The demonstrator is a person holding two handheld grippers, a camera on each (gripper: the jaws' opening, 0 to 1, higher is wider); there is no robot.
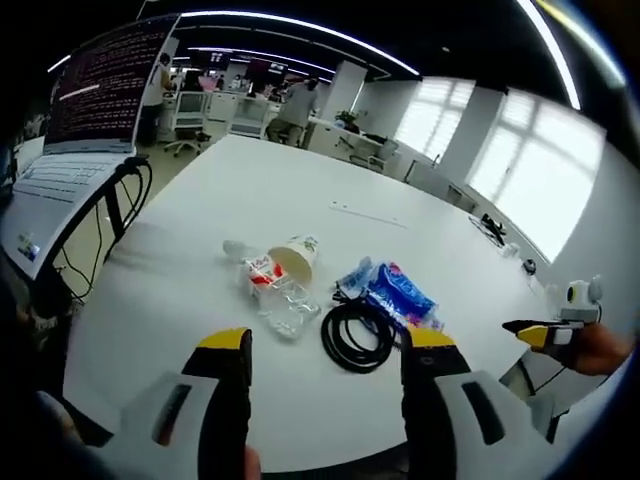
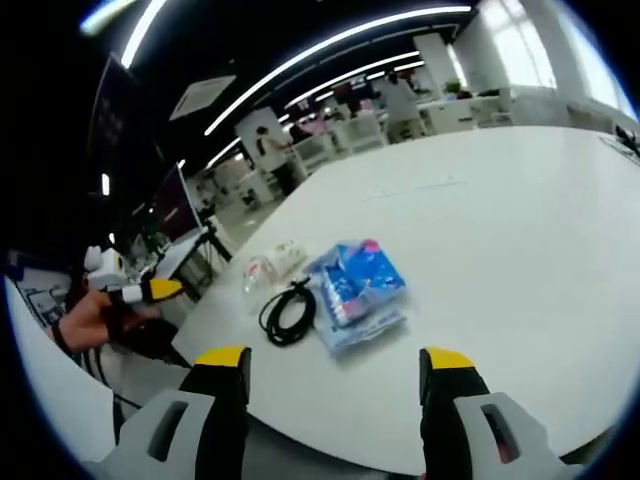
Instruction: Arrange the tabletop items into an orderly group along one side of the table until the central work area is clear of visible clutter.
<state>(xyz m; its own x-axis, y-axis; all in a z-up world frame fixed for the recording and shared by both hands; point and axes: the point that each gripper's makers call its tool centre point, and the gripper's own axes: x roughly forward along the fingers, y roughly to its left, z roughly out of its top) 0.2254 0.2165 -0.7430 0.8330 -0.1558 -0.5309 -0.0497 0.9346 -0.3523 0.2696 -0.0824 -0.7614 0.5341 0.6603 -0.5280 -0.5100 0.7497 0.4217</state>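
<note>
On the white table (image 1: pixel 260 190) lie a clear plastic bottle with a red label (image 1: pixel 272 290), a paper cup on its side (image 1: pixel 296 256), a coiled black cable (image 1: pixel 356 335) and a blue tissue packet (image 1: pixel 398 294). My left gripper (image 1: pixel 328 342) hovers open just short of them, nothing between its jaws. In the right gripper view the blue packet (image 2: pixel 358 285), the cable (image 2: pixel 289 312), the bottle (image 2: pixel 257 272) and the cup (image 2: pixel 288 254) sit ahead of my open right gripper (image 2: pixel 335 358). The right gripper (image 1: pixel 548 333) also shows at the left gripper view's right edge, and the left gripper (image 2: pixel 150 291) at the right gripper view's left.
A laptop on a black stand (image 1: pixel 75 150) is off the table's left side. Small dark items (image 1: pixel 492 228) lie near the far right edge. People stand at desks (image 1: pixel 290 105) in the background. A thin strip (image 1: pixel 368 214) lies on the far tabletop.
</note>
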